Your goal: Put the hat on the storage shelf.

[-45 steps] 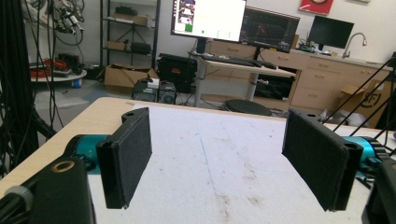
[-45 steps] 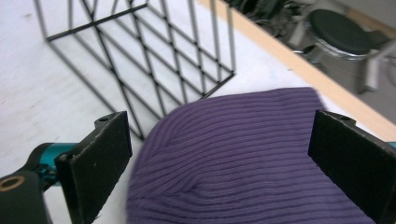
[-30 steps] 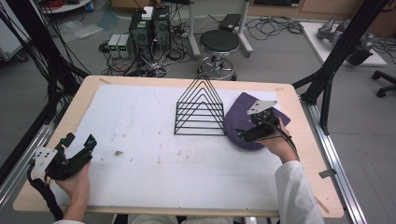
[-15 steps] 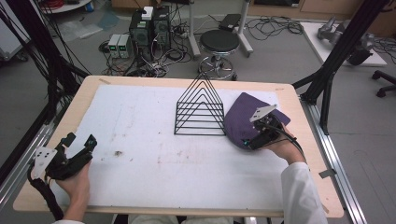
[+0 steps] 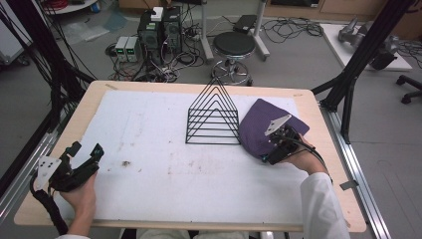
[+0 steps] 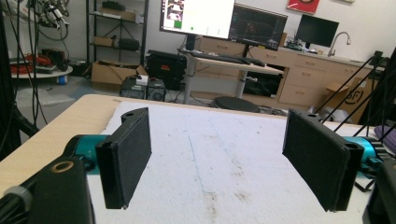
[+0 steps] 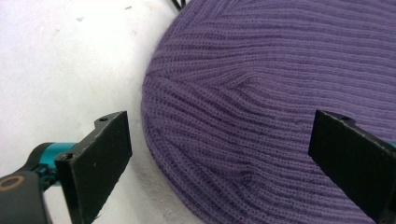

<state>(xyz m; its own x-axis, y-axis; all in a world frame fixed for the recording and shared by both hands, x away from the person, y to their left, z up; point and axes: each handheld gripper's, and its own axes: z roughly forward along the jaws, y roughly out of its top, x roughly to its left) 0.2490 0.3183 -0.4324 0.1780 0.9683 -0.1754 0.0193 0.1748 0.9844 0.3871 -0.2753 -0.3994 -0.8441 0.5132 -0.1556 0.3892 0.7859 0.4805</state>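
A purple knitted hat [image 5: 259, 128] lies flat on the white mat at the right, just right of a black wire triangular rack [image 5: 213, 118]. My right gripper [image 5: 272, 153] hovers over the hat's near edge, open. In the right gripper view the ribbed hat [image 7: 261, 102] spreads between the two wide-apart jaws, its rounded edge by the left jaw. At the table's front left corner my left gripper [image 5: 85, 149] is held open above the mat. Only bare mat [image 6: 219, 158] lies between its jaws.
The white mat [image 5: 159, 149] covers most of the wooden table [image 5: 323, 129]. Small dark stains mark the mat's middle. Black frame legs stand at both table sides. A stool [image 5: 234, 47] and computer boxes sit on the floor beyond the far edge.
My right gripper has slid left and toward me along the hat, from over its middle to its near edge. The left gripper has stayed in place.
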